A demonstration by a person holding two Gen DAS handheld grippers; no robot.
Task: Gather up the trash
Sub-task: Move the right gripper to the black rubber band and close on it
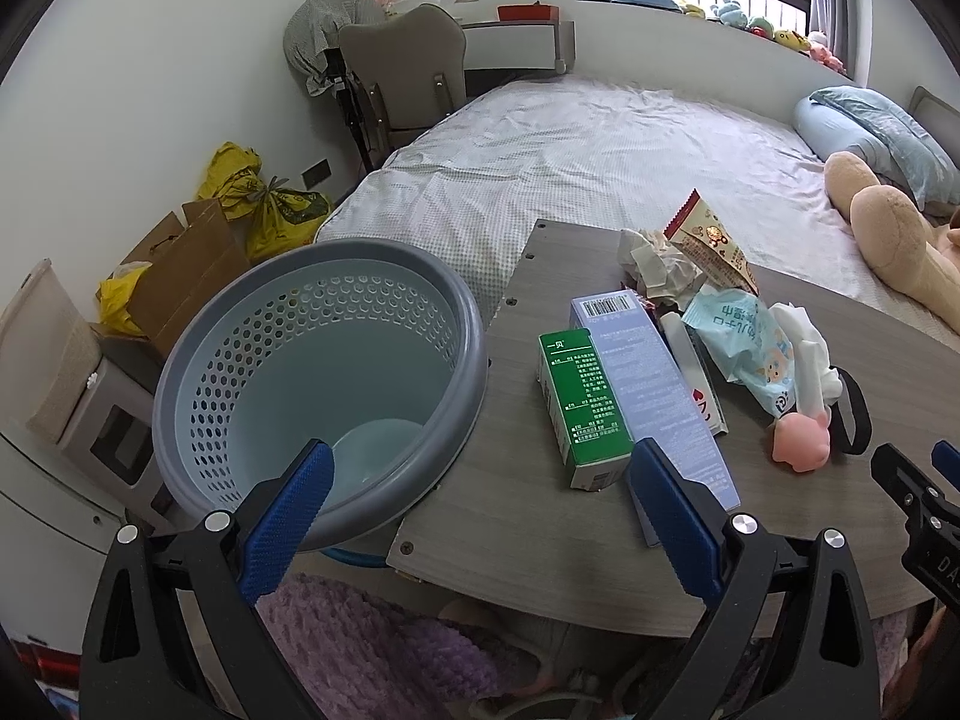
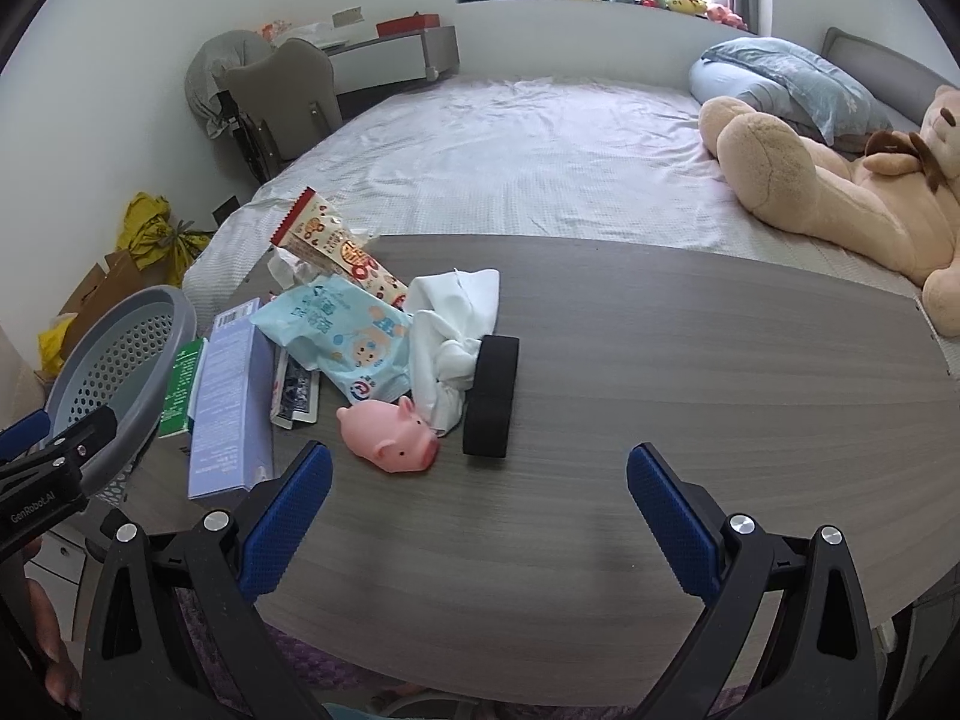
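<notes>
Both grippers are open and hold nothing. The left gripper (image 1: 480, 480) hovers over the near edge of the table (image 1: 516, 516), with its left finger above the bin (image 1: 324, 384) and its right finger just beside the green box (image 1: 579, 402). The right gripper (image 2: 480, 480) hovers over a bare part of the table, its jaws wide apart, near the pink pig (image 2: 390, 435).

The bin is grey outside and light blue inside, and it stands at the left end of the table. The trash lies in one pile on the table right of the bin: the green box, a purple box (image 1: 654, 396) touching it, a crumpled tissue (image 1: 651, 264), a snack wrapper (image 2: 342, 252), a blue wipes pack (image 2: 342, 342) and a white cloth (image 2: 450, 330). A black band (image 2: 492, 396) lies just beside the cloth. Behind the table is a bed (image 2: 540, 150) with a teddy bear (image 2: 840, 192).
</notes>
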